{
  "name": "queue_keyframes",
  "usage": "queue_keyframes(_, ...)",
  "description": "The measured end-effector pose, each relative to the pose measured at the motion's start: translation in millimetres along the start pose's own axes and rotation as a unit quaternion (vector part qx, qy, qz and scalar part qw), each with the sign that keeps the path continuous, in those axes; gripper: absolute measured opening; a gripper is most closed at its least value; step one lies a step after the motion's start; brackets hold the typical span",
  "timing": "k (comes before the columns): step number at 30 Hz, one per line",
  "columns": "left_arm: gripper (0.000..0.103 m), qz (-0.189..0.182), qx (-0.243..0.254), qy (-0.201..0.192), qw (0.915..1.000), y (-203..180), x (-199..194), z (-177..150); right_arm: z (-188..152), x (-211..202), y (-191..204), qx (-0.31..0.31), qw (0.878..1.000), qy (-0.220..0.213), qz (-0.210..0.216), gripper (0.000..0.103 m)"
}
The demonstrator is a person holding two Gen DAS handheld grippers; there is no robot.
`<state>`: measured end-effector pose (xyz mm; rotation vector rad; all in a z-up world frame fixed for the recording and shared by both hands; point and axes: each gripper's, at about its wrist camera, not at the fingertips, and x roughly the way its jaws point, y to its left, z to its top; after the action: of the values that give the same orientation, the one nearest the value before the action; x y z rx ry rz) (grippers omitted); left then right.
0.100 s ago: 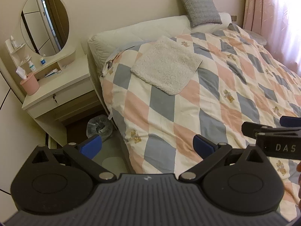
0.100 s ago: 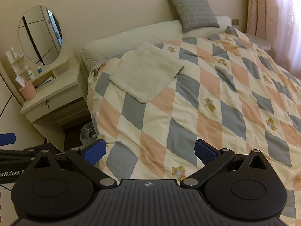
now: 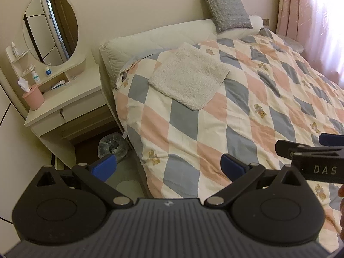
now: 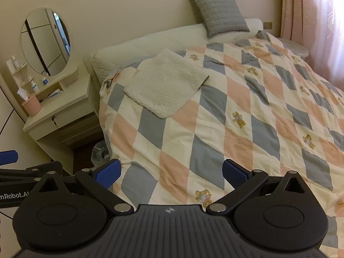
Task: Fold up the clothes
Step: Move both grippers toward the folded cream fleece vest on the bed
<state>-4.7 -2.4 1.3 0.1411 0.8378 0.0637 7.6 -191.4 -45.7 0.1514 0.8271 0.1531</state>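
A folded cream fleecy garment (image 3: 189, 79) (image 4: 165, 83) lies flat on the checked quilt (image 3: 247, 111) (image 4: 247, 118) near the head of the bed. My left gripper (image 3: 168, 166) hangs open over the bed's near left corner, well short of the garment, with nothing between its blue pads. Held open and empty too, my right gripper (image 4: 171, 173) is above the quilt's near part. In the left wrist view the right gripper (image 3: 311, 150) shows at the right edge; in the right wrist view the left gripper (image 4: 13, 167) shows at the left edge.
A white dressing table (image 3: 64, 99) with an oval mirror (image 3: 50, 29) and a pink cup (image 3: 33, 96) stands left of the bed. A bin with a plastic liner (image 3: 112, 145) sits on the floor between them. A grey cushion (image 3: 224, 8) leans on the headboard; pink curtains (image 3: 311, 21) hang at right.
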Motion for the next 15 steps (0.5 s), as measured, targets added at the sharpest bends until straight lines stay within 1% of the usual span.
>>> queue_keyframes(4, 0.102, 0.001, 0.0, -0.004, 1.0, -2.5, -5.2, -2.9, -5.8, 0.9, 1.3, 0.0, 1.0, 0.0, 0.002, 0.103)
queue_keyframes(9, 0.102, 0.003, 0.0, -0.008, 1.0, -5.7, -11.6, -6.5, 4.0, -9.4, -6.9, 0.001, 1.0, 0.0, 0.005, 0.103)
queue_keyframes(15, 0.102, 0.002, 0.001, -0.011, 0.9999, -5.8, -17.3, -2.2, -0.6, -18.9, -1.8, 0.001, 1.0, -0.015, 0.007, 0.103)
